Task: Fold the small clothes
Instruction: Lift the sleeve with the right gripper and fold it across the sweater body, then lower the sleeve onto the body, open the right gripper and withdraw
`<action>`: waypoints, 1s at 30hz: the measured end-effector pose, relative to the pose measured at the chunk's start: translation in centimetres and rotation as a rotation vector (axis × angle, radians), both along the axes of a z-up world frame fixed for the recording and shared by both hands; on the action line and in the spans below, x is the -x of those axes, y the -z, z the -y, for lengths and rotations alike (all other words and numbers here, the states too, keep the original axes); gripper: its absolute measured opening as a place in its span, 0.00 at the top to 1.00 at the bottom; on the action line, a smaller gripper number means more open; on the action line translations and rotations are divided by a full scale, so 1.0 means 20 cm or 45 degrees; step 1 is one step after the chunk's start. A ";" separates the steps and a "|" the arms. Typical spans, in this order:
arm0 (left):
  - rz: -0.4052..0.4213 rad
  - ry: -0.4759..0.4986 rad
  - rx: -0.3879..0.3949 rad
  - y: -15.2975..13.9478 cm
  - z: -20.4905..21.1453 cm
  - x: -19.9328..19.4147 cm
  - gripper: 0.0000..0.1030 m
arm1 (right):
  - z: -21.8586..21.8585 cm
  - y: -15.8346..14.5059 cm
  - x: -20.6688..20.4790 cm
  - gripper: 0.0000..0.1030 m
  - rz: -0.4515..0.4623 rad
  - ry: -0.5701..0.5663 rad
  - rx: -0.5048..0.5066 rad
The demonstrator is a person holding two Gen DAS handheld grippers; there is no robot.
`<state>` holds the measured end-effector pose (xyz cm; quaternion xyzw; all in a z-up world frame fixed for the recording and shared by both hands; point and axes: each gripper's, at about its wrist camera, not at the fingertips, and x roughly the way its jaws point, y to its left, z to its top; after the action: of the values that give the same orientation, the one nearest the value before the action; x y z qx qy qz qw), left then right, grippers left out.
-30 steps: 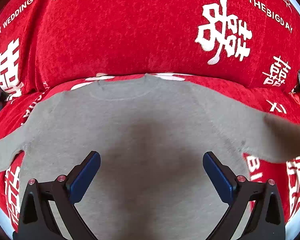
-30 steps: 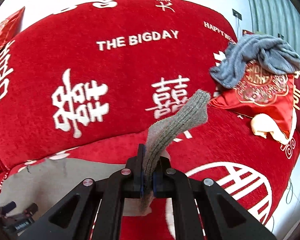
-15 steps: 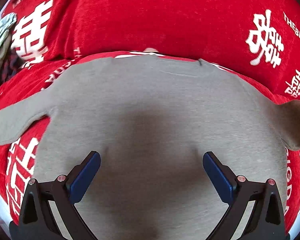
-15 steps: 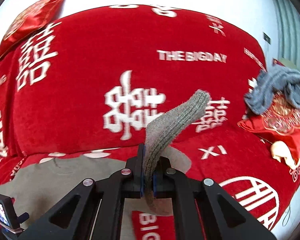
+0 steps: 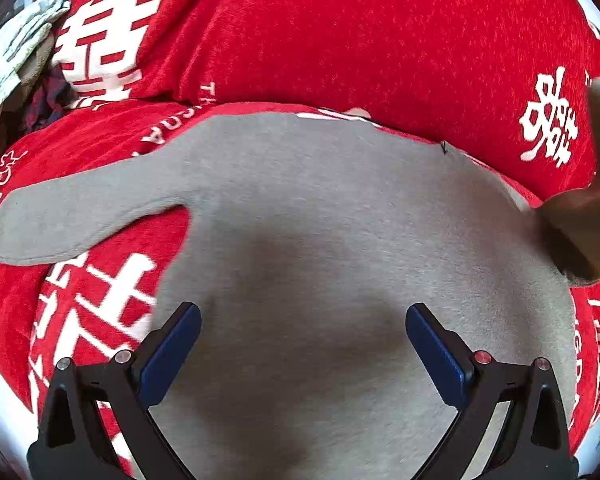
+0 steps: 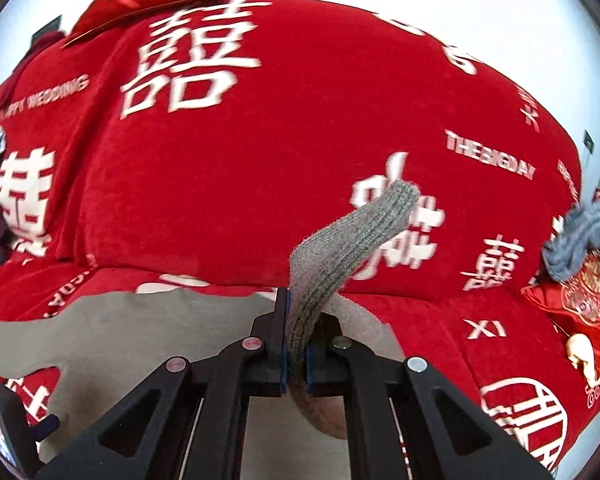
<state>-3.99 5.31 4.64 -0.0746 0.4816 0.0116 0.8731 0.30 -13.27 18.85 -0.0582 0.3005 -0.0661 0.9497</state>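
A small grey knit sweater lies flat on a red sofa seat, neck toward the backrest. Its left sleeve lies spread out to the left. My left gripper is open and empty, hovering over the sweater's lower body. My right gripper is shut on the sweater's right sleeve, lifted off the seat with the ribbed cuff sticking up past the jaws. The raised sleeve shows blurred at the right edge of the left wrist view.
The red sofa cover has white characters and lettering; its backrest rises just behind the sweater. A grey-blue garment lies on a red embroidered cushion at right. More crumpled clothes sit at the far left.
My right gripper has carried the held sleeve leftward, over the sweater's body. My left gripper has shifted left across the sweater, still open.
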 end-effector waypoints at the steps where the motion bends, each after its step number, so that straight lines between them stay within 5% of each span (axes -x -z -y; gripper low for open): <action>1: 0.005 -0.004 0.010 -0.01 -0.02 0.01 0.00 | -0.07 0.03 -0.01 0.94 -0.013 -0.021 0.006; 11: 0.041 -0.097 0.120 -0.06 -0.32 0.13 0.00 | -0.54 0.39 -0.12 0.94 -0.190 -0.173 0.052; 25: 0.044 -0.175 0.186 -0.01 -0.50 0.19 0.00 | -0.76 0.72 -0.19 0.93 -0.368 -0.279 0.046; 28: 0.045 -0.182 0.183 -0.01 -0.51 0.20 0.00 | -0.79 0.76 -0.20 0.88 -0.423 -0.340 -0.010; 30: 0.046 -0.186 0.180 -0.02 -0.51 0.20 0.00 | -0.81 0.75 -0.19 0.66 -0.451 -0.400 -0.051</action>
<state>-8.03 15.43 4.96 -0.1710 0.4589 0.0399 0.8710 4.14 2.84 3.78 -0.0962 0.4509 0.0997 0.8817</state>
